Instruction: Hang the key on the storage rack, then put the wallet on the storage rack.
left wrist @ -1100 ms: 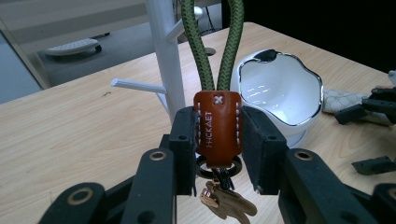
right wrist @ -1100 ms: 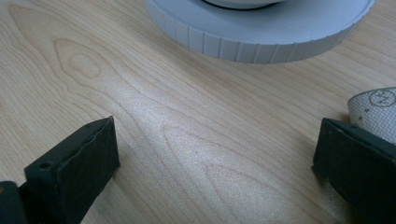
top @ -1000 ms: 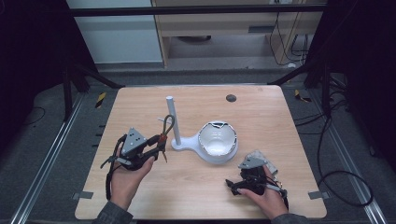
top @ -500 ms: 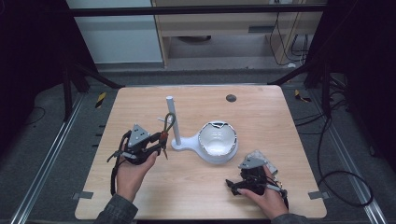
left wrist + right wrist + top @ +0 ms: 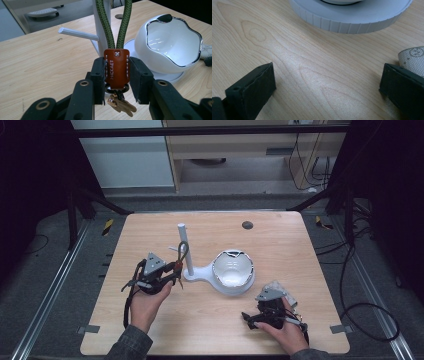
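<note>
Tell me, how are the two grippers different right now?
The left gripper is shut on the orange leather key tag; the right gripper stands open with nothing between its jaws. The left is raised beside the white stand; the right sits low over the table. Both have black jaws.

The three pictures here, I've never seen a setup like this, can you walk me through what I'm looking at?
A person sits at a wooden table and holds a hand-operated gripper in each hand; there is no robot arm. The high view looks down from above the person. Each of the other two pictures comes from a camera riding on one gripper and looks along its two black jaws.

On the table stands a white stand with an upright post, a short peg and a white bowl on its base.

The left gripper is shut on the brown leather tab of a keychain, whose green cord loop rises in front of the post, with small keys dangling below.

The right gripper rests low over the table near the stand's base, jaws wide apart, holding nothing. A patterned piece lies beside it; I cannot tell what it is.
</note>
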Available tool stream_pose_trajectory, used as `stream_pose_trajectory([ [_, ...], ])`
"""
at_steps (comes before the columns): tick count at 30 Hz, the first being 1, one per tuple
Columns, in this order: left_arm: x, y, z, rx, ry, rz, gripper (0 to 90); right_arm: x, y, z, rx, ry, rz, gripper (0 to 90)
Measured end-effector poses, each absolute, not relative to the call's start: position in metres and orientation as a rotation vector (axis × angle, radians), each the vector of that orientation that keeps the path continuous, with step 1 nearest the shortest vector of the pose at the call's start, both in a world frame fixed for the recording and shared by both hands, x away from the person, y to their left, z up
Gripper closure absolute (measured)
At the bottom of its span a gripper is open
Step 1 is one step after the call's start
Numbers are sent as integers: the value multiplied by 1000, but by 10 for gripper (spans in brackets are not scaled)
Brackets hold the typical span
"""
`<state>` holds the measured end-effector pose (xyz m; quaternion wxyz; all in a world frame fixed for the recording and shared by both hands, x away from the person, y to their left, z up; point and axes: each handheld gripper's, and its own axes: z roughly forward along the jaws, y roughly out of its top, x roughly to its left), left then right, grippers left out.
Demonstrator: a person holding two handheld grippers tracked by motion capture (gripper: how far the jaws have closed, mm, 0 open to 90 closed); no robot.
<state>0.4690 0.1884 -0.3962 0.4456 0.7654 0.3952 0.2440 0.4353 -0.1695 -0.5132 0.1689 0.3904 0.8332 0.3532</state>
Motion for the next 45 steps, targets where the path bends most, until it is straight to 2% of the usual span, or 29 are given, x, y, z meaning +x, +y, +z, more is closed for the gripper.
stream_pose_trajectory([
  [16, 472, 187, -400, 1888, 985, 593, 654, 435, -170, -513, 1109, 2369, 1004, 3],
  [18, 472, 186, -400, 1886, 984, 588, 589, 435, -170, -513, 1109, 2370, 1001, 3],
  [19, 471, 186, -400, 1879, 988, 593, 589, 435, -170, -513, 1109, 2370, 1001, 3],
  [22, 468, 190, -403, 1874, 993, 608, 424, 435, -170, -513, 1109, 2370, 1001, 2],
  [23, 467, 195, -406, 1879, 998, 600, 321, 435, -170, -513, 1108, 2370, 1001, 2],
  [29, 467, 214, -433, 1948, 996, 604, 160, 435, -170, -513, 1112, 2365, 1003, 3],
  [35, 480, 236, -470, 1935, 1065, 617, 107, 435, -170, -513, 1112, 2365, 1004, 3],
  [45, 485, 254, -481, 1986, 1076, 585, 60, 431, -175, -505, 1116, 2362, 1013, 52],
])
